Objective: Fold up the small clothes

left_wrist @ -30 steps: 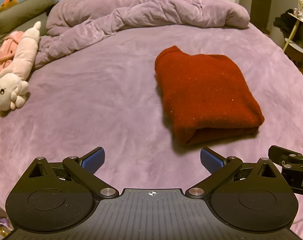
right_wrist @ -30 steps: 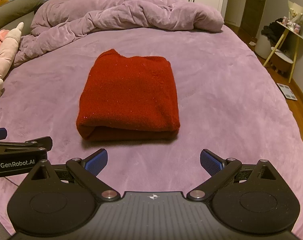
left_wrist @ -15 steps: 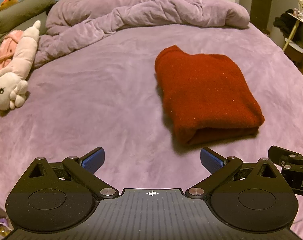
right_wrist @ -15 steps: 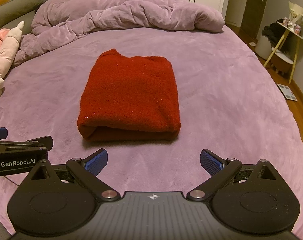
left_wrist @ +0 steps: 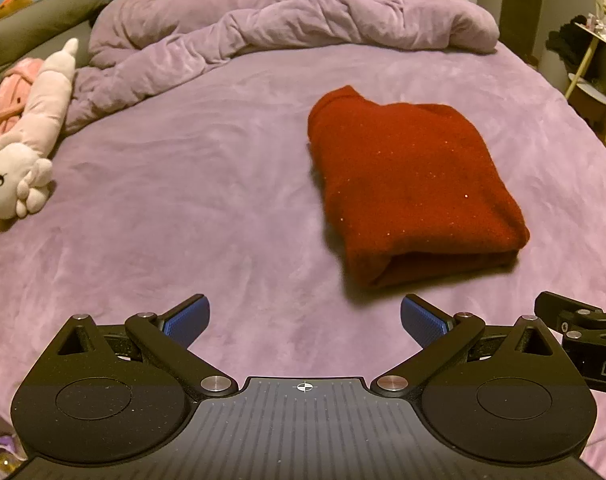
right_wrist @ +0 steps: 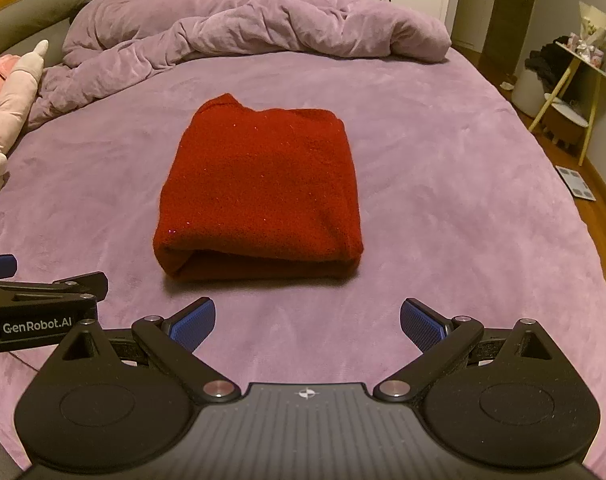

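- The red knit (right_wrist: pixel 259 192) lies mid-bed, already folded into a thick, roughly square bundle, its rounded fold edge toward me and one far-left corner poking up a little.
- I judge it soft, limp and fairly light, with a fuzzy surface that should not slip in the pads. It will sag and open if I lift it by one layer only.
- If I have to tidy or move it, I would take the near fold edge at its two corners, pinching through all layers, one tong per corner. The near-left corner gapes slightly, so that is where layers could separate.
- To my eye the folding itself looks done or nearly so.
- My right tong (right_wrist: pixel 307 322) is spread wide and holds nothing, hanging just short of the bundle's near edge and centred on it.
- My left tong (left_wrist: pixel 305 320) is likewise spread and empty, set further left, so the knit sits to its front right.
- The two tongs are close side by side, each showing at the edge of the other's view.
- The bed (right_wrist: pixel 443 168) is a plush purple cover, soft underneath, so pressing down will sink.
- A crumpled duvet (right_wrist: pixel 263 28) lies at the far end, and a plush toy (left_wrist: pixel 27 152) at the left, well apart from the knit.
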